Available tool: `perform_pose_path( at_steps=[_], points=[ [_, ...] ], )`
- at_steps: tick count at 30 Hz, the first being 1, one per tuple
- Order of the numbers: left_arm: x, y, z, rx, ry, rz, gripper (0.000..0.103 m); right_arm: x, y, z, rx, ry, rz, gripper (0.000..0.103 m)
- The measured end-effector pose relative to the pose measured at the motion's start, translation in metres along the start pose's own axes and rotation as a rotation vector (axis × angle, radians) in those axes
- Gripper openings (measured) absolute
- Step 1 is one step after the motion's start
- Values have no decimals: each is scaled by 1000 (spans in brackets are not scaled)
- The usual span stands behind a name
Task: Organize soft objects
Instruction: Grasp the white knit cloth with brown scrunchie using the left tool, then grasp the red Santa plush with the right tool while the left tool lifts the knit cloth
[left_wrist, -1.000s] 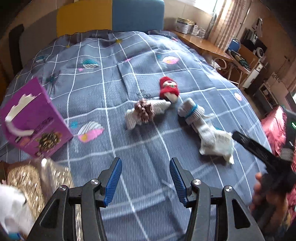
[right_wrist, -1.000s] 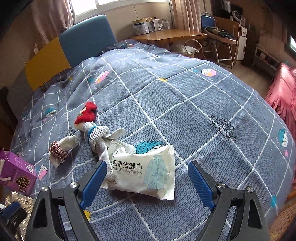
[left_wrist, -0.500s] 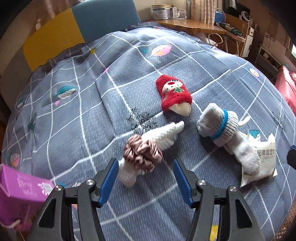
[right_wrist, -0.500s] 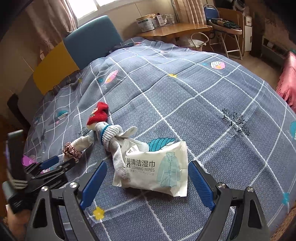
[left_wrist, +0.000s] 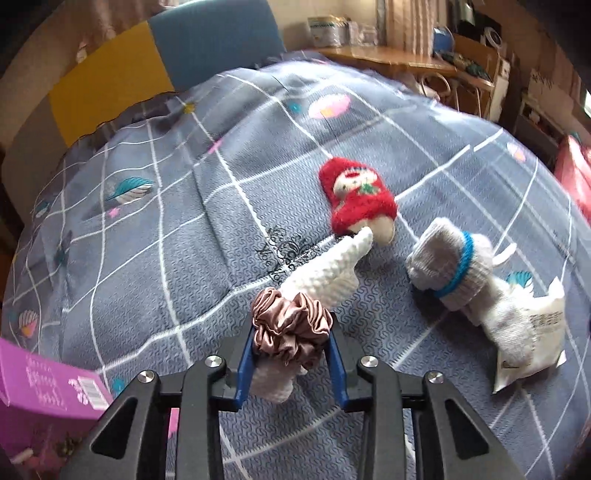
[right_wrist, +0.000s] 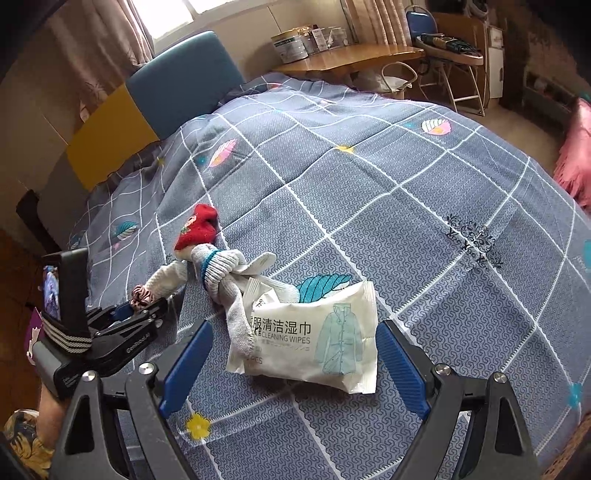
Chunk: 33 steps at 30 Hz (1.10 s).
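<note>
Since 0.5 s ago: left tool (left_wrist: 291, 356) has moved forward onto the scrunchie (left_wrist: 291, 328) and its fingers have narrowed; blue pads now press the scrunchie on both sides. Right tool view nearly unchanged.

Left to right, left wrist view: purple box (left_wrist: 44, 387) at the lower left edge, on the bed (left_wrist: 166, 258). Scrunchie, pinkish-brown satin, sits over the near end of a white sock (left_wrist: 325, 275), gripped between the pads. White sock runs up and right; its far tip touches a red sock (left_wrist: 356, 199) with a face pattern. Right of that, a grey sock (left_wrist: 448, 264) with a blue band, its tail lying over a wipes pack (left_wrist: 535, 332).

Right wrist view: left tool (right_wrist: 138, 310) at the left, closed on the scrunchie (right_wrist: 140, 295). Red sock (right_wrist: 197, 227), then grey sock (right_wrist: 221, 271), then wipes pack (right_wrist: 321, 339) lying between the fingers of the right tool (right_wrist: 295, 369), which stands wide, holding nothing, pads clear of the pack.
</note>
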<state>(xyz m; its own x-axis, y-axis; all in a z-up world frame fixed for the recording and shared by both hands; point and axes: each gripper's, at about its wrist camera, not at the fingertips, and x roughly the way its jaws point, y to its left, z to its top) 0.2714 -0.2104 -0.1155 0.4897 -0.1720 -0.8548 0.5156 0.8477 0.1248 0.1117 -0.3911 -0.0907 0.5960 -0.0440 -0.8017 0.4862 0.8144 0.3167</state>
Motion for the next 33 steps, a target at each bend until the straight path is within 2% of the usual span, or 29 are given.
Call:
perform_pose_path(
  at_steps=[6, 11, 14, 17, 20, 22, 24, 29, 33],
  points=[
    [-30, -7, -29, -120, 14, 5, 34, -3, -15, 2, 66, -14, -6, 90],
    [-60, -20, -74, -182, 16, -18, 34, -7, -42, 4, 212, -29, 25, 90],
    [-79, -26, -105, -186, -2, -6, 34, -5, -43, 3, 228, -14, 41, 89],
    [-92, -31, -138, -138, -55, 51, 34, -4, -35, 2, 190, -3, 48, 88],
    [-83, -33, -165, -107, -37, 63, 34, -2, -22, -1, 121, 14, 73, 86],
    [-83, -37, -176, -54, -103, 78, 34, -2, -10, -3, 57, 17, 80, 85],
    [-83, -40, -180, -22, -128, 75, 34, -3, 4, -5, -11, 14, 83, 81],
    [-77, -23, -182, -95, -127, -4, 34, 1, 36, -8, -150, 48, 129, 63],
    [-74, -18, -182, -135, -126, -32, 34, 14, 67, 8, -249, 53, 121, 63]
  ],
)
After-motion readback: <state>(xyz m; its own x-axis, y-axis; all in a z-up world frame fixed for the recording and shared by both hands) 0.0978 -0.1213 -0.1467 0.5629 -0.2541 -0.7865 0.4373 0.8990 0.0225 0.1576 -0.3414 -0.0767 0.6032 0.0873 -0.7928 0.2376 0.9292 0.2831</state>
